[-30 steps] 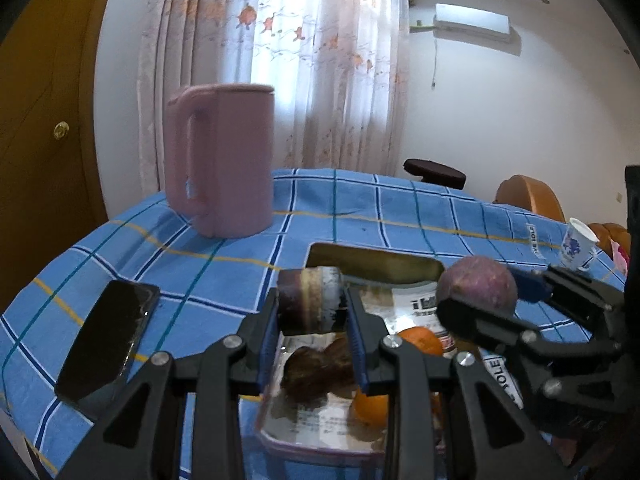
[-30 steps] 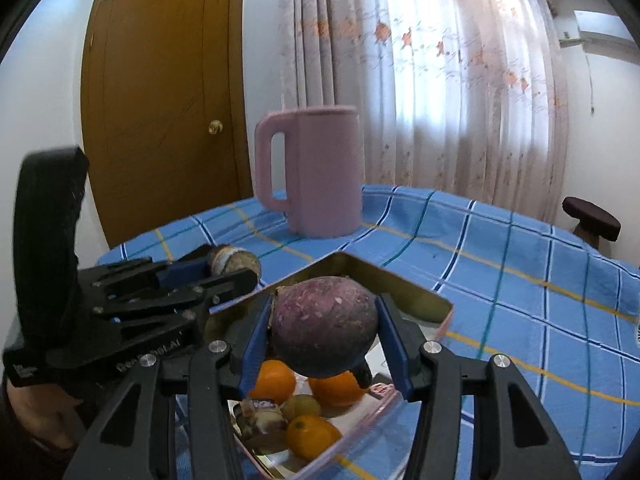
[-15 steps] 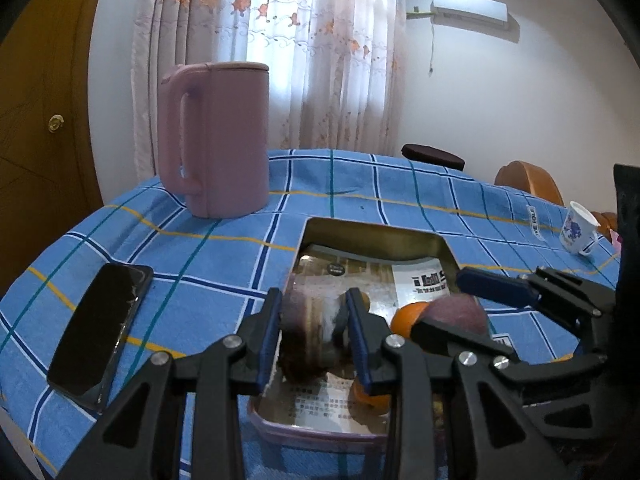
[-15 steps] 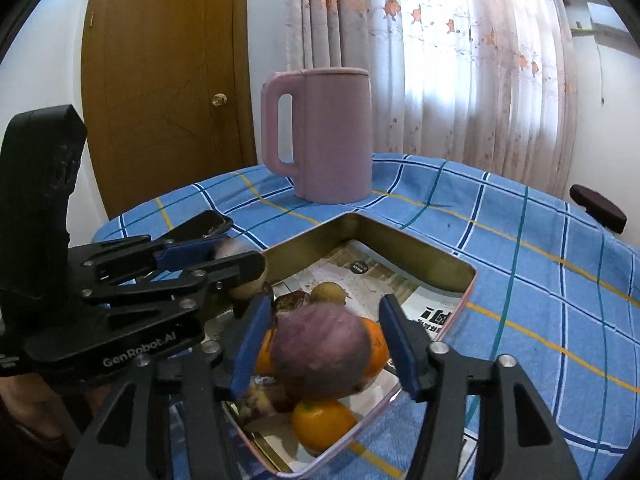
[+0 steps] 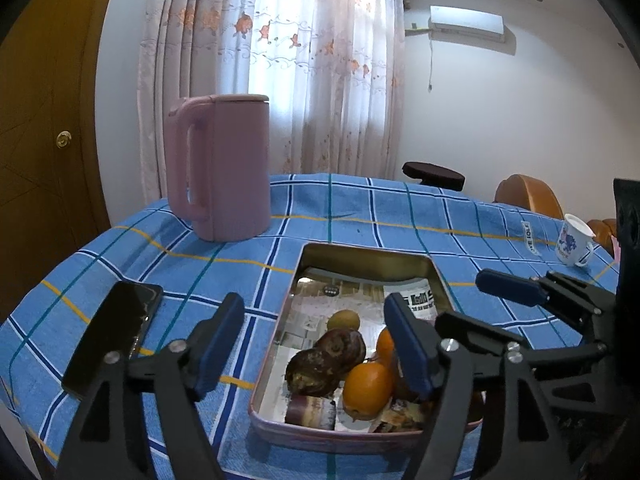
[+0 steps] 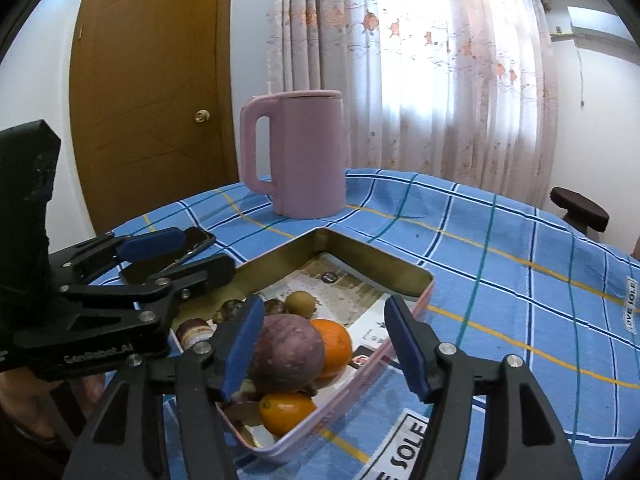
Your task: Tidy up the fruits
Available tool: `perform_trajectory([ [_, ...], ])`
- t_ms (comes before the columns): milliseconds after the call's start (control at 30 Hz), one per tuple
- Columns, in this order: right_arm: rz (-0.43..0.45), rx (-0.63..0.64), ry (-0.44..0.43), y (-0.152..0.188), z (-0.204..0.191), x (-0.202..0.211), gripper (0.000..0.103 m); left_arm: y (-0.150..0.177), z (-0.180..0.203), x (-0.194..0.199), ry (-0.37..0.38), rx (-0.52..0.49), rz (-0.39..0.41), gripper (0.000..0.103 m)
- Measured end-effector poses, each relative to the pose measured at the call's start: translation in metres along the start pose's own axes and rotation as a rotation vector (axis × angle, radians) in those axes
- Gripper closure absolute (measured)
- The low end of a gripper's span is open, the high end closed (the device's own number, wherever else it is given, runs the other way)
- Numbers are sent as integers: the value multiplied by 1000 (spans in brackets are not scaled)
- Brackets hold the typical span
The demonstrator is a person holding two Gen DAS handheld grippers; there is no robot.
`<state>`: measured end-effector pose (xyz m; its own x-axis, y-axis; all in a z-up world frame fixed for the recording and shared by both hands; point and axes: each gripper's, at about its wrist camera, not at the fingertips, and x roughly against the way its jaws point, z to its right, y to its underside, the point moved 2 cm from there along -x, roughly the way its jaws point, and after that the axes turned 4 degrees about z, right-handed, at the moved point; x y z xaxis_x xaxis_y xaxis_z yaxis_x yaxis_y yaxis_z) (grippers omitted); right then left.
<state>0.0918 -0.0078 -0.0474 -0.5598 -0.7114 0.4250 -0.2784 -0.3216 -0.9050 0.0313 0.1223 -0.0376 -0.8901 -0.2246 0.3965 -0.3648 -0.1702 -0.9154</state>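
Observation:
A pink-rimmed metal tray (image 5: 362, 250) (image 6: 380, 254) holds oranges (image 5: 368, 390), dark brown fruits (image 5: 326, 358) and a small greenish fruit (image 5: 343, 320). A short purple-brown cylinder piece (image 5: 310, 410) lies at the tray's near end, below my left gripper (image 5: 316, 316), whose jaws are opening with nothing between them. My right gripper (image 6: 325, 312) hangs over the tray's near corner with its jaws opening. A round purple fruit (image 6: 288, 352) rests on the pile between them, close to the left pad and apart from the right pad.
A pink jug (image 5: 224, 168) (image 6: 300, 152) stands behind the tray on the blue checked cloth. A black phone (image 5: 112, 340) lies left of the tray. A small white cup (image 5: 574, 242) is far right. A dark stool (image 6: 580, 208) stands beyond the table.
The left jaws spread wide and the cylinder piece they held now lies in the tray. The right jaws widened, and the purple fruit sank from above the tray onto the pile.

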Motion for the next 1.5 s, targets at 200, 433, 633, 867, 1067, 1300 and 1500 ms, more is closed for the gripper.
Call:
perform_trajectory([
  [200, 6, -7, 5, 1, 1, 3, 38, -1, -1, 2, -7, 5, 9, 23],
  [433, 37, -31, 43, 1, 9, 20, 38, -2, 2, 9, -4, 12, 29, 10],
  [633, 47, -51, 74, 3, 17, 31, 36, -5, 9, 16, 2, 0, 47, 8],
  [867, 59, -74, 127, 5, 28, 46, 35, -6, 15, 19, 9, -6, 54, 4],
  [1067, 81, -82, 146, 4, 32, 59, 31, -7, 21, 23, 24, -13, 51, 3],
  [1300, 96, -72, 167, 3, 34, 70, 31, -7, 27, 25, 28, -26, 57, 1],
  [1500, 113, -59, 180, 0, 33, 80, 30, -8, 30, 27, 28, -34, 61, 0],
])
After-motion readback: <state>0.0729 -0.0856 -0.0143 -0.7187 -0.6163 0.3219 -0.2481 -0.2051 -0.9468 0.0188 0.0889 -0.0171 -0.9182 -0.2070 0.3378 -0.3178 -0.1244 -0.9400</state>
